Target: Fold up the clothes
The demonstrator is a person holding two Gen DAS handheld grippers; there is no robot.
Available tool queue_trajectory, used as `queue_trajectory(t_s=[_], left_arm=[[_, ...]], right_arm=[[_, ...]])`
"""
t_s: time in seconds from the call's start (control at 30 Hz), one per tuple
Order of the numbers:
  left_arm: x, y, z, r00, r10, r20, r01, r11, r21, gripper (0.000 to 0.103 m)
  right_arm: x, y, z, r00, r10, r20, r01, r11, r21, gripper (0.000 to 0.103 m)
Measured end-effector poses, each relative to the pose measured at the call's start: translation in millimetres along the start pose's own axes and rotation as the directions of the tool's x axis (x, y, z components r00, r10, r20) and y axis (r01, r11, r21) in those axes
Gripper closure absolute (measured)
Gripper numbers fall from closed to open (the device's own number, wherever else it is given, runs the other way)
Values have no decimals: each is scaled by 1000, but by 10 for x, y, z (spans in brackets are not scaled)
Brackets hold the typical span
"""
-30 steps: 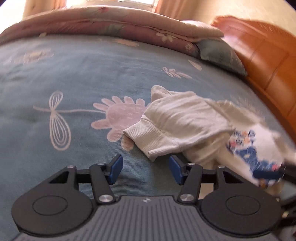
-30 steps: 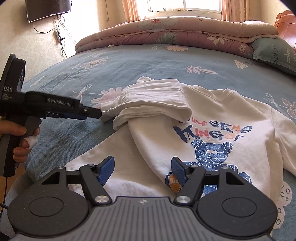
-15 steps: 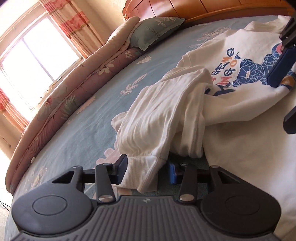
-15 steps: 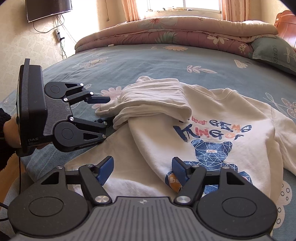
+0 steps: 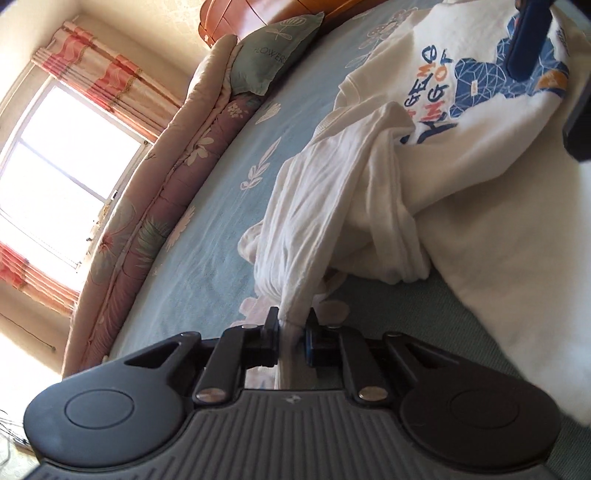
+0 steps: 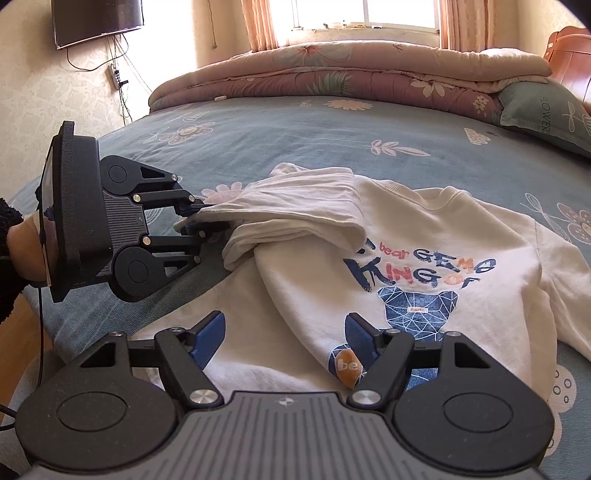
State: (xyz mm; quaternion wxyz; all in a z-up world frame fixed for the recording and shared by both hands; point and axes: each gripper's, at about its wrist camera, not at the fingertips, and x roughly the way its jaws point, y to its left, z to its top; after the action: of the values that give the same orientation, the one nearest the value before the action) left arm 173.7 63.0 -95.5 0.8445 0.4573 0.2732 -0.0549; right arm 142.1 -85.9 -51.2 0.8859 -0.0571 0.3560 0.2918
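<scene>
Left wrist view: your left tongs [image 5: 291, 334] are clamped on the cuff of the sweatshirt [image 5: 461, 177] sleeve [image 5: 325, 206], which rises taut from the bed [image 5: 221, 206]. Only here do you see the pinch itself and a blue finger [image 5: 526, 44] of the right tongs above the print. The pillow [image 5: 271, 55] reads "FLOWERS".

Right wrist view: your right tongs [image 6: 284, 334] hang apart over the sweatshirt's hem, gripping nothing. Only here does the whole garment show, spread across the bed, printed "bear GEMS KING OF" above a blue bear. A television [image 6: 96, 18] hangs on the wall.
</scene>
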Motion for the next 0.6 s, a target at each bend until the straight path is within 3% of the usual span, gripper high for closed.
queue_trajectory(t_s=[0.17,0.3,0.43,0.6], left_arm=[[-31,242,-258,995,83,-60,-77,992,98,93],[-57,477,-540,980,154,-126,-137,981,137,93],[-72,680,-883,953,224,-204,-189,966,178,93],[-66,864,-1335,904,306,-299,-241,942,235,93]], right_arm=[[-60,65,36,1000,-2,17,2,1000,-17,27],[-107,119,65,1000,-3,29,4,1000,-30,27],[-153,194,90,999,-3,38,5,999,-47,27],[-197,298,112,999,10,46,-7,998,-57,27]])
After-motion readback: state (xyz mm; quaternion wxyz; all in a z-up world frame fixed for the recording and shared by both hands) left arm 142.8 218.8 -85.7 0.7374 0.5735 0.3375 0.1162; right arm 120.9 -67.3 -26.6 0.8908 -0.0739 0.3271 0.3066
